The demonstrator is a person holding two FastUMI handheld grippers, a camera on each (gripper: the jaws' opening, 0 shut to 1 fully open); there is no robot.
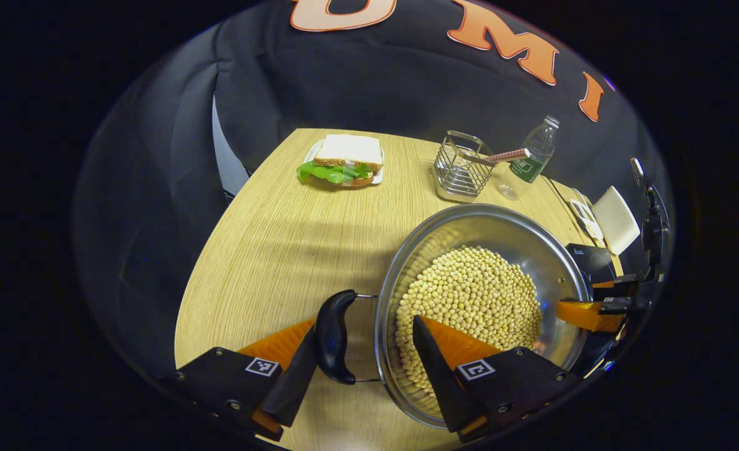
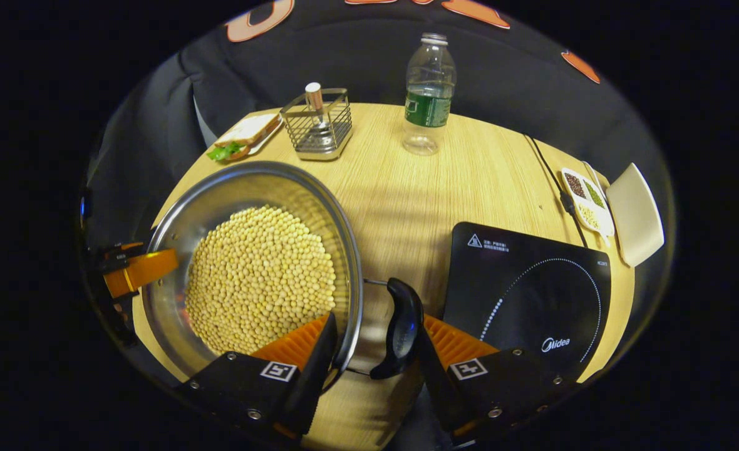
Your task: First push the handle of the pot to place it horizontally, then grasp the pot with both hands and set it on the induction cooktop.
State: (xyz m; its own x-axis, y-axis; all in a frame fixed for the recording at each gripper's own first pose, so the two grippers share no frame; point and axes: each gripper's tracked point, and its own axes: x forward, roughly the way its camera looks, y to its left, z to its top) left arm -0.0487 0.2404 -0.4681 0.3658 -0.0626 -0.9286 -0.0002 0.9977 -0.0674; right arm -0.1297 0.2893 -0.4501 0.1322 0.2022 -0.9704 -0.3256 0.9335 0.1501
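A steel pot [image 1: 470, 214] full of pale beans [image 1: 470, 294] stands on the wooden table, left of the black induction cooktop [image 2: 532, 300]. My left gripper [image 1: 364, 322] straddles the pot's left black handle [image 1: 335, 332]. Its outer finger touches the handle, and its inner finger hangs over the beans a little off the wall. My right gripper [image 2: 377, 318] is on the opposite handle [image 2: 401, 326], one finger against the pot's inner wall [image 2: 219, 181] and the other on the handle's outer side. Both handles lie level.
At the back of the table [image 1: 282, 238] are a sandwich on a plate [image 1: 344, 163], a wire rack [image 1: 463, 172] and a plastic bottle [image 2: 429, 94]. A small dish of grains [image 2: 585, 197], a white block [image 2: 635, 213] and a cable [image 2: 551, 169] lie behind the cooktop.
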